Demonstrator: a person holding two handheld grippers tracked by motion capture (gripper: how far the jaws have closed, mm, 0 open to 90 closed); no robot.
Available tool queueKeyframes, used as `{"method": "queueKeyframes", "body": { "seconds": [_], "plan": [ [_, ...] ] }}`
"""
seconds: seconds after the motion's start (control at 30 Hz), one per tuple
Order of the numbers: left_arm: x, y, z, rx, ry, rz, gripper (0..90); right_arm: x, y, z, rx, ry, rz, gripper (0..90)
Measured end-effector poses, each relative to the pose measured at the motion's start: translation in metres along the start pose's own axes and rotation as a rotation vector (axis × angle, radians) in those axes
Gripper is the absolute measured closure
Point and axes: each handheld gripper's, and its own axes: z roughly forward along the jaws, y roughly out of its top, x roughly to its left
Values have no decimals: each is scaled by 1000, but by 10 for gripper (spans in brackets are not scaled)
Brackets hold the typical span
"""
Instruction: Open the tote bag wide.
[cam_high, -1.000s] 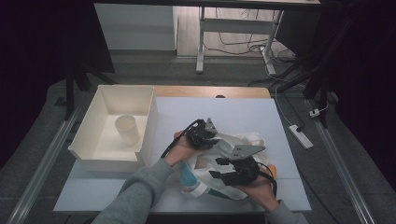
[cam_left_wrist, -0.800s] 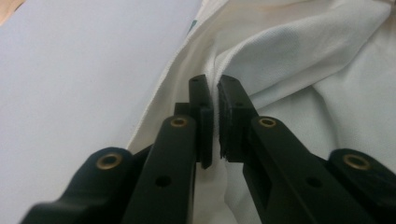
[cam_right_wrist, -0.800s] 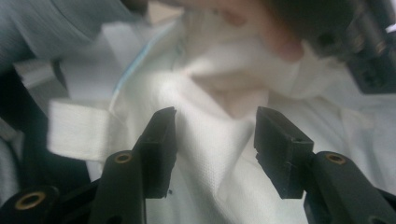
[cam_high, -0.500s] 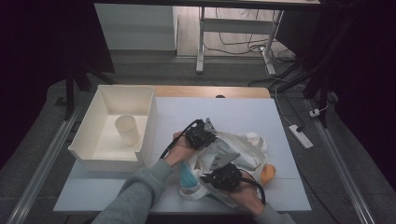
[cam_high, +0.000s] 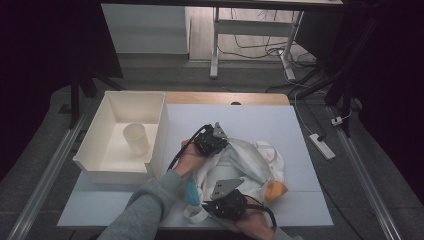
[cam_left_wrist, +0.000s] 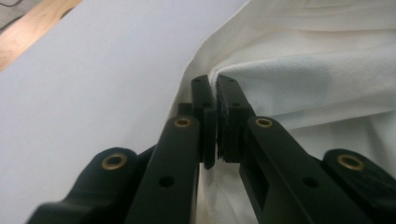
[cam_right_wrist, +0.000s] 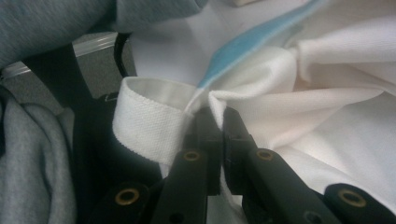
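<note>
Hand-held grippers (cam_high: 216, 145) (cam_high: 226, 202) pinch crumpled white bag (cam_high: 245, 162), direction unclear.

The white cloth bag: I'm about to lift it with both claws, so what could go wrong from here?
1. The left claw pinches only a thin fold at the edge of the white cloth bag; the fabric could slip out under load.
2. The right claw bites beside the woven strap, not around it, so that corner may sag or pull free.
3. The orange thing and the blue piece at the bag's edges may drop out when it rises.
</note>
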Motion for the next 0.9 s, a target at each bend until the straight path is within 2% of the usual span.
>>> {"method": "queueKeyframes", "body": {
  "seconds": [0.07,0.23,0.33,0.43,0.63,0.9],
  "plan": [
    [2,-1,0,-9,13,-17,864,3,1,-1,-4,3,-8,890],
    [8,-4,0,-14,-3,-44,863,2,-1,1,-1,20,-2,890],
    [7,-4,1,-12,-3,-41,863,-3,-4,3,2,39,11,890],
    [5,-5,2,-18,2,-27,863,-4,-7,7,6,37,10,889],
    [5,-5,2,-26,-7,-32,862,-4,-8,8,-4,34,-5,889],
    [10,-1,4,-17,-27,-28,862,-6,1,13,-36,25,0,889]
  ]
}}
